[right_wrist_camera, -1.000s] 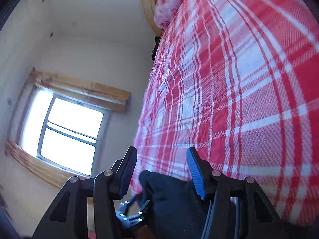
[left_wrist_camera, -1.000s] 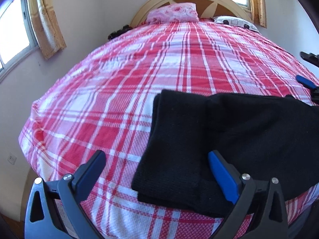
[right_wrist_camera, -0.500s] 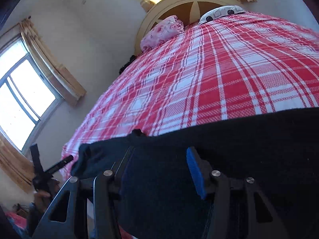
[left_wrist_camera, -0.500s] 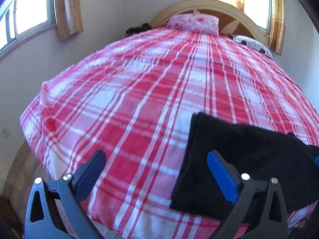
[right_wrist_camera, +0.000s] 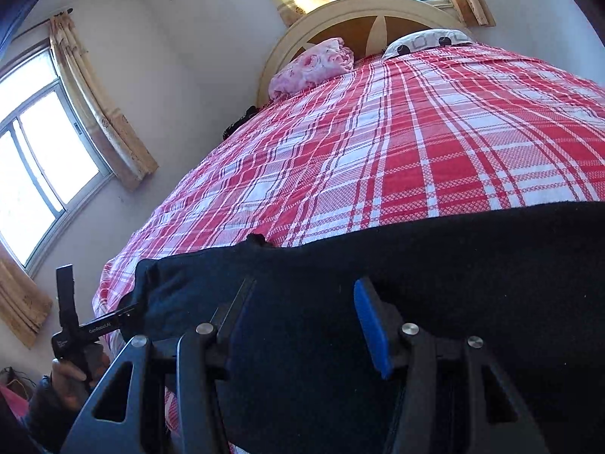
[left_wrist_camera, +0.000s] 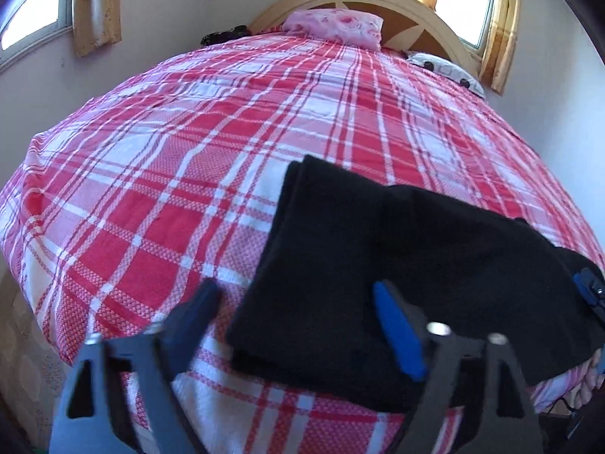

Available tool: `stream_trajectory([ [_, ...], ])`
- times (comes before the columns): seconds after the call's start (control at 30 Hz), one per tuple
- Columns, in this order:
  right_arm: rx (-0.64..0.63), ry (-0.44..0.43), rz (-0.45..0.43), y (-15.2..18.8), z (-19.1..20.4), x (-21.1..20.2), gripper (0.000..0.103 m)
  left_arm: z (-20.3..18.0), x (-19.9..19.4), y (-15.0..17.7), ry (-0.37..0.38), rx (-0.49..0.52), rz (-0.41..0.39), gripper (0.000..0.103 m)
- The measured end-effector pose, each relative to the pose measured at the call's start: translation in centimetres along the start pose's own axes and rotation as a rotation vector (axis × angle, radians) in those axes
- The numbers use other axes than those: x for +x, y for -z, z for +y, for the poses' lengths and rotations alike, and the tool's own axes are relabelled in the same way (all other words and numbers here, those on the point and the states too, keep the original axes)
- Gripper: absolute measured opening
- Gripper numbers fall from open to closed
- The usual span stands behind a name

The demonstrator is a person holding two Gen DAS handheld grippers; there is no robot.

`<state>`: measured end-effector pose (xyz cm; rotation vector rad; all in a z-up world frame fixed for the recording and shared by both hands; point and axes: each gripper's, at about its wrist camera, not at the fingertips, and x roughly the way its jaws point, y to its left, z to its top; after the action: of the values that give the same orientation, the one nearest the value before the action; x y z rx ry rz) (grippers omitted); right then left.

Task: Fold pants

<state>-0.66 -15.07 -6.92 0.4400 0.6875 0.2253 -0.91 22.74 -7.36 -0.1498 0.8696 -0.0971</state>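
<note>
Lying folded into a dark band near the foot of the bed (left_wrist_camera: 211, 174), the black pants (left_wrist_camera: 378, 257) show a doubled edge at their left end, so by my reading the lengthwise fold is done and a crosswise fold is in hand. The left hand-held gripper (left_wrist_camera: 298, 314) hovers with its jaws wide apart, one finger over the plaid sheet and the other over the cloth, gripping nothing. The right hand-held gripper (right_wrist_camera: 302, 314) is also spread open, low over the fabric. The next move likely calls for each to pinch a corner of one end and carry it across to the other end, keeping the layers aligned. Compared with half a second ago, the left view has swung back toward the pants, which now sit more centrally, while the right view has barely changed.
</note>
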Motion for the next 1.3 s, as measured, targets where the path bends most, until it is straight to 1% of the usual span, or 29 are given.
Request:
stream_trajectory([
  [0.03,-0.004,0.004,0.0,-0.1,0.1,0.0,0.054,0.2,-0.2,-0.2,0.027,-0.013,-0.001,0.06],
  [0.13,-0.012,0.016,-0.002,-0.1,0.3,0.0,0.054,0.5,-0.2,-0.7,0.04,-0.049,-0.006,0.048],
  [0.2,-0.026,0.036,-0.008,0.0,0.7,0.1,0.054,0.4,-0.2,-0.9,0.065,-0.058,-0.013,0.036],
  [0.23,-0.033,0.043,-0.01,0.1,0.9,0.0,0.054,0.4,-0.5,-1.0,0.065,-0.06,-0.025,0.033],
  [0.27,-0.042,0.055,-0.013,0.2,1.1,0.1,0.055,0.5,-0.8,-1.1,0.055,-0.056,-0.047,0.028],
  [0.33,-0.046,0.056,-0.018,0.2,1.5,0.3,0.055,0.9,-1.4,-1.3,0.041,-0.056,-0.085,0.026],
  [0.43,-0.063,0.022,-0.003,0.4,2.5,1.4,0.055,1.8,-1.1,-1.3,0.031,-0.082,-0.073,0.026],
  [0.47,-0.092,0.033,-0.001,0.5,3.2,2.1,0.056,2.1,-1.1,-1.2,0.014,-0.091,-0.07,0.024],
  [0.53,-0.138,0.046,-0.001,0.7,4.3,2.8,0.06,2.7,-1.2,-0.9,0.02,-0.109,-0.077,0.023],
  [0.6,-0.171,0.04,0.007,0.6,5.0,3.0,0.06,2.9,-1.5,-1.0,-0.001,-0.106,-0.086,0.022],
  [0.63,-0.167,0.029,0.009,0.4,4.9,2.8,0.06,2.9,-1.7,-1.1,-0.017,-0.105,-0.095,0.022],
  [0.7,-0.11,-0.009,-0.023,-0.2,3.9,1.1,0.06,3.0,-2.0,-1.4,-0.047,-0.113,-0.115,0.022],
  [0.73,-0.095,-0.009,-0.035,-0.4,3.5,0.4,0.06,3.1,-2.0,-1.5,-0.054,-0.116,-0.116,0.022],
  [0.8,-0.049,0.018,-0.082,-1.3,1.5,-2.4,0.06,3.0,-1.4,-1.6,-0.069,-0.107,-0.092,0.022],
  [0.83,-0.024,0.048,-0.109,-1.9,-0.2,-4.6,0.06,2.7,-0.9,-1.5,-0.082,-0.091,-0.072,0.023],
  [0.87,-0.005,0.076,-0.131,-2.3,-1.6,-6.4,0.06,2.4,-0.7,-1.3,-0.088,-0.071,-0.063,0.027],
  [0.9,0.031,0.133,-0.173,-2.9,-4.2,-9.6,0.06,2.2,-0.7,-1.2,-0.112,-0.055,-0.069,0.033],
  [0.93,0.056,0.175,-0.196,-3.2,-5.8,-11.4,0.06,1.9,-0.8,-1.2,-0.136,-0.037,-0.073,0.038],
  [0.97,0.098,0.249,-0.231,-3.6,-8.5,-14.5,0.06,1.9,-0.8,-1.4,-0.158,-0.032,-0.071,0.055],
  [1.0,0.133,0.312,-0.253,-3.7,-10.7,-16.8,0.06,2.2,-0.9,-1.7,-0.19,-0.049,-0.064,0.072],
  [1.07,0.236,0.486,-0.305,-3.6,-16.4,-22.6,0.06,3.2,-1.4,-2.3,-0.203,-0.112,-0.055,0.083],
  [1.1,0.27,0.521,-0.318,-3.5,-18.2,-24.2,0.06,3.4,-1.8,-2.7,-0.207,-0.134,-0.058,0.084],
  [1.13,0.343,0.579,-0.332,-3.1,-21.5,-26.9,0.06,3.0,-2.1,-2.9,-0.223,-0.128,-0.069,0.084],
  [1.17,0.407,0.617,-0.339,-2.8,-23.9,-28.7,0.06,2.1,-2.6,-3.2,-0.262,-0.094,-0.091,0.084],
  [1.2,0.449,0.625,-0.343,-2.6,-25.6,-29.9,0.06,1.1,-3.0,-3.4,-0.301,-0.055,-0.111,0.085],
  [1.23,0.523,0.633,-0.348,-2.2,-28.3,-31.6,0.06,-0.4,-3.5,-3.6,-0.349,0.0,-0.142,0.087],
  [1.27,0.564,0.642,-0.343,-2.0,-30.1,-32.5,0.06,-1.3,-3.9,-3.7,-0.378,0.038,-0.168,0.091],
  [1.3,0.583,0.637,-0.336,-1.9,-31.2,-33.0,0.059,-2.2,-4.4,-3.9,-0.41,0.069,-0.198,0.092],
])
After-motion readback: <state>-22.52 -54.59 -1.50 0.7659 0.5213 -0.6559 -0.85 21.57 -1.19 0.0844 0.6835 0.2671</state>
